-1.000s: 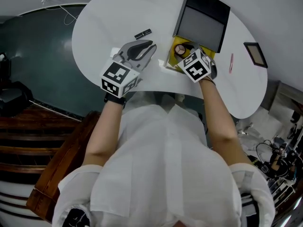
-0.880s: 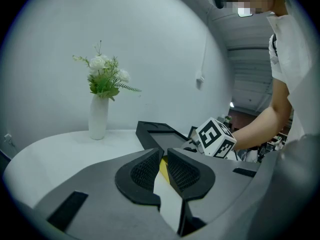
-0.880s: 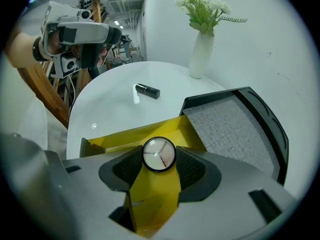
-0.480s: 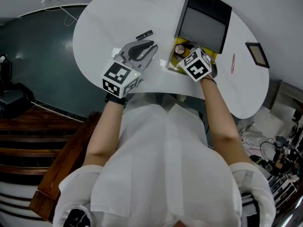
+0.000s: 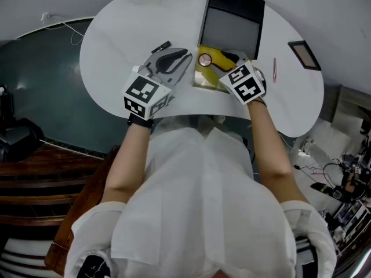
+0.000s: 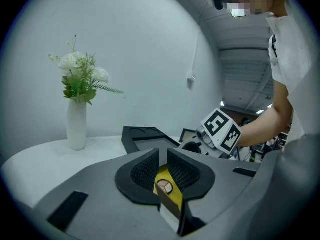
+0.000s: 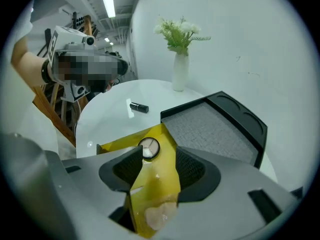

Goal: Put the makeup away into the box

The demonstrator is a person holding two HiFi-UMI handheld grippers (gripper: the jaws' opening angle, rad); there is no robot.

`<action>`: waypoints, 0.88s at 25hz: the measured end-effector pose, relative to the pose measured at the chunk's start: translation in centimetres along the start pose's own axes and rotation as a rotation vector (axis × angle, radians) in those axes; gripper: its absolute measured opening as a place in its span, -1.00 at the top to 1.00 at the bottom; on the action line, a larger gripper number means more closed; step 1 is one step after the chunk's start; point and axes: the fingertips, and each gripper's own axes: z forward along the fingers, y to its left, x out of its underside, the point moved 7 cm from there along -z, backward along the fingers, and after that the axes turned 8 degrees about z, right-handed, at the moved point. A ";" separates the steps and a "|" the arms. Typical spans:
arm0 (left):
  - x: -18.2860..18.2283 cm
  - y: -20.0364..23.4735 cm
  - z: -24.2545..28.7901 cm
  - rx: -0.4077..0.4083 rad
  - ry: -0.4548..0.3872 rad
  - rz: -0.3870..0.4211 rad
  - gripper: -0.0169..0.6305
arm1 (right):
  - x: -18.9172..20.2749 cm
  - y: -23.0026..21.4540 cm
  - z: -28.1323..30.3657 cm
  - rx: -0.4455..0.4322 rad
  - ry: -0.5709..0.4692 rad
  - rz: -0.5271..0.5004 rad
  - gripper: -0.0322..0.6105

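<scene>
We see the right claw (image 7: 156,159) clamped on a yellow packet (image 7: 152,189), its jaws pressing the packet's near end from both sides. The far end sticks out past the tips and carries a small round compact (image 7: 148,148). Beyond those tips, slightly to their right, lies the open black box (image 5: 229,30) with its grey lining. The packet's far end sits right by the box's near edge, outside it. To this claw's left is the left claw (image 6: 163,156), its jaws drawn all but together with only a thin slit between them. Through the slit the packet's yellow shows just ahead. A black tube (image 7: 138,107) lies on the white table (image 5: 116,45), ahead and left of the right claw, well apart from it. A white vase (image 6: 76,126) of flowers stands far beyond both claws.
</scene>
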 end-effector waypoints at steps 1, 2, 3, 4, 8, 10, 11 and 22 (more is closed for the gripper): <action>-0.3 -0.3 0.6 0.014 -0.003 0.005 0.78 | 0.2 -0.5 -0.8 0.012 -0.018 0.019 0.28; -0.6 -0.7 1.3 0.029 -0.006 0.011 0.78 | 0.4 -1.1 -1.6 0.027 -0.037 0.040 0.30; -0.9 -1.1 2.0 0.046 -0.008 0.018 0.78 | 0.8 -1.6 -2.4 0.044 -0.056 0.063 0.32; -1.2 -1.6 2.7 0.063 -0.009 0.025 0.78 | 1.2 -2.3 -3.2 0.064 -0.075 0.087 0.34; -2.3 -3.7 5.4 0.116 -0.010 0.045 0.78 | 3.7 -5.2 -6.2 0.143 -0.124 0.169 0.35; -2.8 -4.8 7.0 0.143 -0.007 0.055 0.78 | 5.3 -6.8 -7.5 0.179 -0.127 0.208 0.35; -3.0 -5.4 7.8 0.157 -0.004 0.060 0.78 | 6.3 -7.5 -8.1 0.196 -0.127 0.227 0.36; -4.2 -10.5 14.8 0.269 0.030 0.116 0.78 | 16.6 -13.0 -10.1 0.332 -0.039 0.399 0.48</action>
